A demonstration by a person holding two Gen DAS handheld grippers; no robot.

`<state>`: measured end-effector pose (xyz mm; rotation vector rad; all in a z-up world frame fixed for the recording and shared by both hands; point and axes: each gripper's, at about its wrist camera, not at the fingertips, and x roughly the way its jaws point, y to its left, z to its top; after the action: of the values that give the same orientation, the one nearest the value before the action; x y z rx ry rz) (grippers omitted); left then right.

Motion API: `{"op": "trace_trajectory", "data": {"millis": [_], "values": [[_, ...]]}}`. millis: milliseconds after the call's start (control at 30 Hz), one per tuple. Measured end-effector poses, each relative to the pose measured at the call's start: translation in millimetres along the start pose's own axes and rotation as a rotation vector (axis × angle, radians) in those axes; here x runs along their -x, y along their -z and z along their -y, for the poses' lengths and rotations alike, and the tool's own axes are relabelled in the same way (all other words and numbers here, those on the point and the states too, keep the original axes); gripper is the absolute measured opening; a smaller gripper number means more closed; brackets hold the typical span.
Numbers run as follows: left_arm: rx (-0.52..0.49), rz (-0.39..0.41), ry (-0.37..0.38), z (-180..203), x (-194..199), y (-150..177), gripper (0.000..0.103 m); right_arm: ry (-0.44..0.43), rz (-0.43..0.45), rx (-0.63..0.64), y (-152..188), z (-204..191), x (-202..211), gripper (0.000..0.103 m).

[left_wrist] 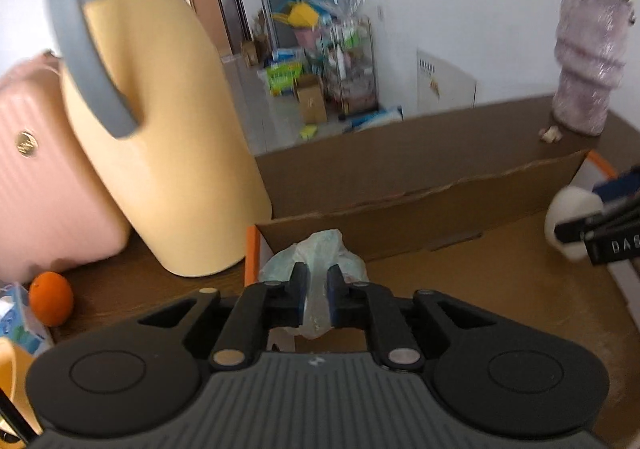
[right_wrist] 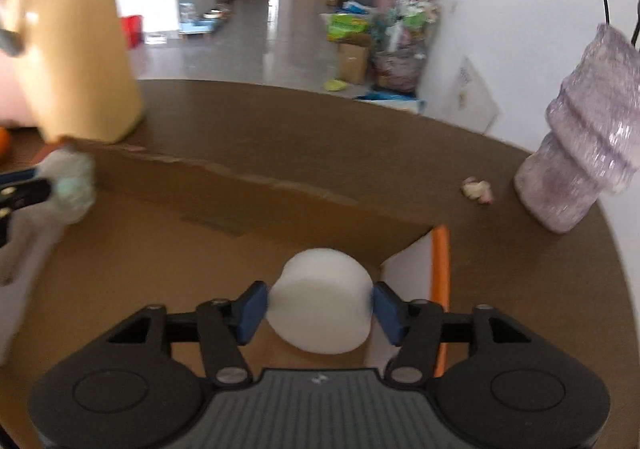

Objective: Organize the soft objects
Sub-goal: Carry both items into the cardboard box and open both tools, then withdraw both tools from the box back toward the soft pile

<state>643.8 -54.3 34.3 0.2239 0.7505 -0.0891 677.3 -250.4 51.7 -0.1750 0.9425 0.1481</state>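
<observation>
My left gripper is shut on a crumpled pale-green plastic bag, held over the left end of an open cardboard box with orange edging. The bag fills the narrow gap between the blue pads. My right gripper holds a white foam sponge over the box's right end, both pads touching its sides and denting the left one. Each gripper shows in the other's view: the right gripper with its sponge, and the left gripper with its bag. The box floor looks bare.
A tall yellow jug with a grey handle stands left of the box, a pink suitcase behind it. An orange and a tissue pack lie front left. A purple vase and a small pale scrap sit on the brown table.
</observation>
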Motion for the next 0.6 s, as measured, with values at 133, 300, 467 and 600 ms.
{"op": "trace_trajectory", "data": {"millis": [133,300,467,600], "values": [[0.031,-0.032,0.014,-10,-17,-1,0.035,0.048,0.026,0.032,-6,-2,-7,0.071],[0.048,0.006,0.009,-22,8,-4,0.040,0.044,0.089,-0.002,-4,10,27,0.074],[0.052,0.061,-0.020,-31,62,-13,0.050,0.051,0.156,0.013,6,16,88,0.079],[0.047,0.130,-0.027,-34,130,-12,0.061,0.052,0.220,0.011,25,20,152,0.082]]}}
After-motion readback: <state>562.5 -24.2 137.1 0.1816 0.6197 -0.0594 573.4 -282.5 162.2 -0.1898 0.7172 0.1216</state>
